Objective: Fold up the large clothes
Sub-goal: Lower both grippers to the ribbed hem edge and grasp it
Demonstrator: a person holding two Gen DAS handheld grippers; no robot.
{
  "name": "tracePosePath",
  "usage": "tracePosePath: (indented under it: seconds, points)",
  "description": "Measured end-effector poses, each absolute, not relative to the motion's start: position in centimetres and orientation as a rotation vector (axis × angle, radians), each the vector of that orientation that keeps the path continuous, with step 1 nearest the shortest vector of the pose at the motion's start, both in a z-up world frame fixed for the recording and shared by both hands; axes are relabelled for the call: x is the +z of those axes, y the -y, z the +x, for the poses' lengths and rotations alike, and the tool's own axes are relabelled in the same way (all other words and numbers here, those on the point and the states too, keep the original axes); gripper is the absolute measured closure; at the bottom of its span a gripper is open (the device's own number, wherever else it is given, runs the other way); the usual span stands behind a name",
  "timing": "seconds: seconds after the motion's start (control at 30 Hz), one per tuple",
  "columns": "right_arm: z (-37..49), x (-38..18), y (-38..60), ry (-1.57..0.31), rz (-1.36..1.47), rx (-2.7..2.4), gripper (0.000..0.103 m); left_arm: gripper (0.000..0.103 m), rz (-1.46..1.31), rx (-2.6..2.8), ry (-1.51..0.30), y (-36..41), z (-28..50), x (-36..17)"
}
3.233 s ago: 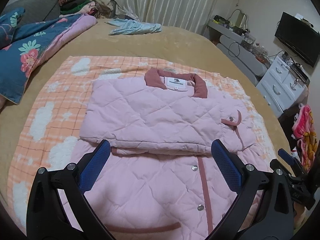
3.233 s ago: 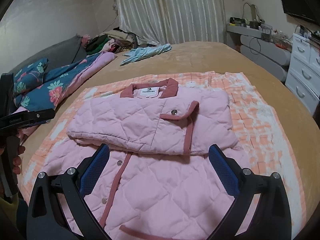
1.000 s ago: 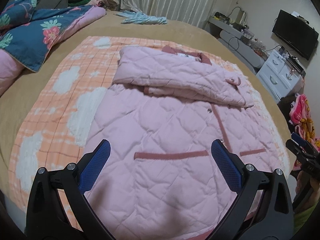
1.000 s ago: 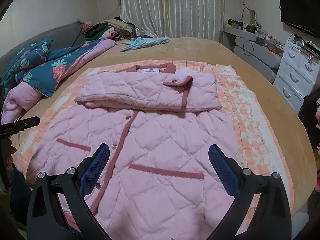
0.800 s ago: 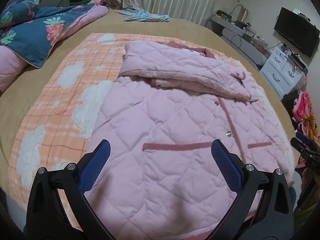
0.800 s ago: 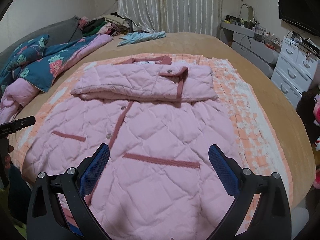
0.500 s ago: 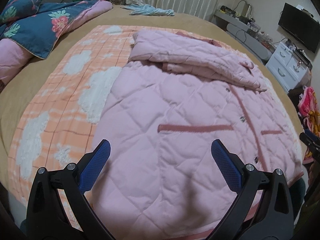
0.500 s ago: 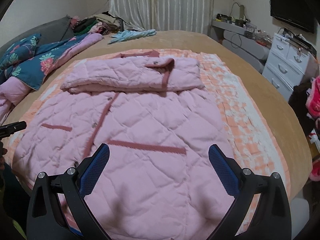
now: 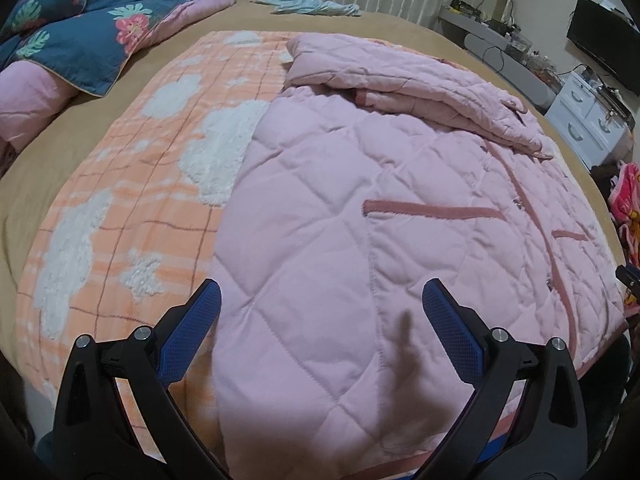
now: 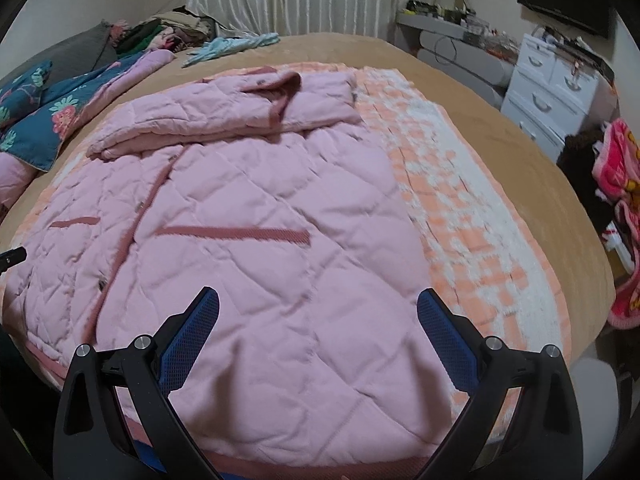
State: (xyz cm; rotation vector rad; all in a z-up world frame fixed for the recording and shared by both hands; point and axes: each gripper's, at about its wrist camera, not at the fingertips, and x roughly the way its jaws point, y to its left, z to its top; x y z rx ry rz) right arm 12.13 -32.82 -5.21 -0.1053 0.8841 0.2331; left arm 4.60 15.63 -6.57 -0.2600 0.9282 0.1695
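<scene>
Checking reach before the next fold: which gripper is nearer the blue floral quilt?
Left. The left gripper hangs over the pink quilted coat's hem on the blue floral quilt side; the right gripper is over the opposite hem corner.

Tan bed (image 9: 400, 36) carries checked blanket (image 9: 132, 200), floral quilt (image 9: 80, 44).

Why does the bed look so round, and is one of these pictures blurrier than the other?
Both views are fisheye, so the bed bulges and the corners go black. The right wrist view is softer: the checked blanket smears. In the left wrist view a dark shadow falls on the pink jacket.
</scene>
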Motion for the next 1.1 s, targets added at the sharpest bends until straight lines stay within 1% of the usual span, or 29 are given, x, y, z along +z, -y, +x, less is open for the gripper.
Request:
tracePosePath:
  seconds: [0.23,0.47,0.63,0.93,1.0,1.07,1.1]
  points:
    - [11.6,-6.1,34.5,-0.934,-0.096,0.229,0.004,0.008,-0.272,0.178,-0.962,-16.2,4.1,-7.9]
    - [11.0,-7.8,36.3,-1.028,-0.058,0.234,0.004,0.008,-0.315,0.162,-0.996,-16.5,2.7,-9.4]
    - [10.5,-8.8,37.2,-1.091,-0.036,0.26,0.004,0.008,-0.314,0.152,-1.009,-16.2,1.9,-9.7]
    - [9.9,-9.7,38.3,-1.15,0.031,0.32,0.004,0.008,-0.336,0.143,-1.028,-16.0,0.7,-9.9]
    - [9.5,-9.9,38.4,-1.158,0.047,0.339,0.006,0.008,-0.347,0.14,-1.029,-16.0,0.4,-9.9]
    - [9.3,-10.2,38.2,-1.173,0.057,0.369,0.013,0.008,-0.362,0.136,-1.03,-16.1,0.1,-9.9]
    - [9.1,-10.3,38.1,-1.177,0.045,0.374,0.014,0.008,-0.367,0.134,-1.027,-16.1,-0.2,-9.9]
